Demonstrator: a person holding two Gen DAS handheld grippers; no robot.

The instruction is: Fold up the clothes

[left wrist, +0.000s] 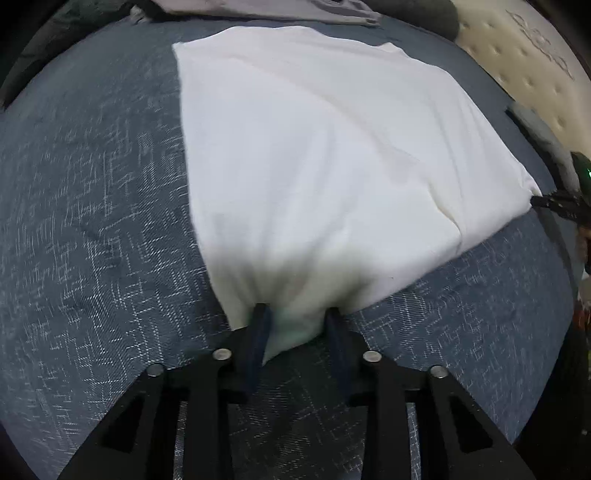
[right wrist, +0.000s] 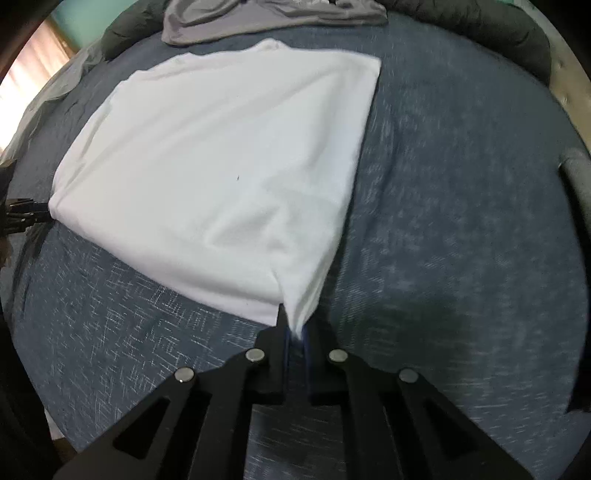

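A white garment (left wrist: 325,155), soft, light and limp, is lying partly folded across the blue bed cover (left wrist: 92,221). The left claw (left wrist: 295,325) is standing partly open with a bunched near corner between its fingers; the right claw (right wrist: 295,332) is pinching the other near corner tight. Corners look the surest holds. Grey clothing (right wrist: 258,14) is waiting at the far edge.

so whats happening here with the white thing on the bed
A person is folding a white garment on a blue bedspread, with a handheld tool in each hand. The right tool is shut on the garment's near right corner. The left tool has the near left corner bunched between its fingers, which stand a little apart. The garment lies mostly flat and already partly folded. A grey garment lies further back.
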